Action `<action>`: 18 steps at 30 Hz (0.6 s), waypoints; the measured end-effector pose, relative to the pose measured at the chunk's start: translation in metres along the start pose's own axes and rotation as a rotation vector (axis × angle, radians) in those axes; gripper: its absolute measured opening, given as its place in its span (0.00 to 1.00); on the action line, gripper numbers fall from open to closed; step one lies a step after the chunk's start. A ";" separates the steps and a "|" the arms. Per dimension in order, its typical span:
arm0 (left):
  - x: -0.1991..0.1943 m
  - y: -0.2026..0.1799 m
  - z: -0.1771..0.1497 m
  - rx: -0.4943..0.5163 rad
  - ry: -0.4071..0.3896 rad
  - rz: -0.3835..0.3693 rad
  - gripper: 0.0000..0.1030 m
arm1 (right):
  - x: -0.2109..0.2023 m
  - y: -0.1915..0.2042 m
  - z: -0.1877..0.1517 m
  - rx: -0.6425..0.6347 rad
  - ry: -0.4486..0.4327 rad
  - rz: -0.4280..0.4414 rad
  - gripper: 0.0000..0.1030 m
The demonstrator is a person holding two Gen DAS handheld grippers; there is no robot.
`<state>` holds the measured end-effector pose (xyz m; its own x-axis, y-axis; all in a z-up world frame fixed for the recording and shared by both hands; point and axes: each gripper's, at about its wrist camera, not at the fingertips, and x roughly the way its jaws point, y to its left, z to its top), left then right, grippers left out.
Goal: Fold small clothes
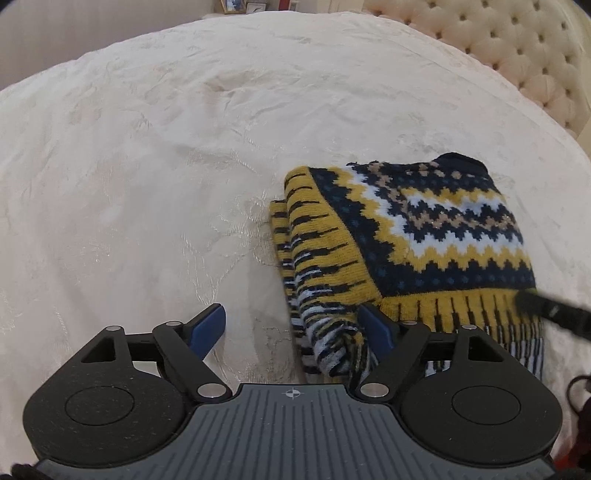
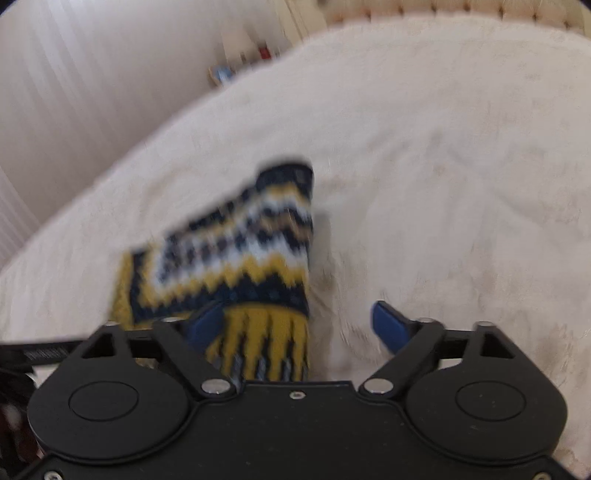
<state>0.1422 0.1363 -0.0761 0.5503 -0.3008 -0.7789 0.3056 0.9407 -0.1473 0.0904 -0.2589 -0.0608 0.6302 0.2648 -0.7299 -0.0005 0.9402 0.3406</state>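
A small knitted sweater (image 1: pixel 424 236) in navy, yellow and white zigzag lies folded on the cream bedspread (image 1: pixel 166 166). In the left wrist view my left gripper (image 1: pixel 295 325) is open, its blue fingers on either side of the sweater's near left corner, empty. In the right wrist view, which is blurred, the sweater (image 2: pixel 243 251) lies in front of my right gripper (image 2: pixel 299 325), which is open, with the yellow ribbed hem between its fingers. A black part of the right gripper (image 1: pixel 554 310) shows at the sweater's right edge.
A tufted cream headboard (image 1: pixel 517 48) runs along the far right of the bed. Small framed items (image 1: pixel 236 5) stand beyond the bed's far edge. A pale curtain (image 2: pixel 74 92) hangs to the left of the bed.
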 end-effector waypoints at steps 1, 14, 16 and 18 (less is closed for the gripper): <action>-0.002 0.000 -0.001 0.001 0.000 0.000 0.77 | 0.004 -0.002 0.000 0.015 0.024 0.001 0.98; -0.058 -0.004 -0.002 0.040 -0.268 -0.065 0.77 | -0.068 0.005 -0.006 0.065 -0.233 0.100 0.99; -0.074 -0.006 -0.004 0.030 -0.309 -0.089 0.77 | -0.081 0.009 -0.010 0.049 -0.241 0.079 0.99; -0.087 -0.010 -0.011 0.018 -0.329 -0.098 0.77 | -0.092 0.014 -0.015 0.028 -0.247 0.048 0.99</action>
<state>0.0829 0.1549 -0.0132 0.7379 -0.4272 -0.5225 0.3818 0.9026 -0.1987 0.0213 -0.2672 0.0020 0.8004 0.2456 -0.5468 -0.0160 0.9206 0.3902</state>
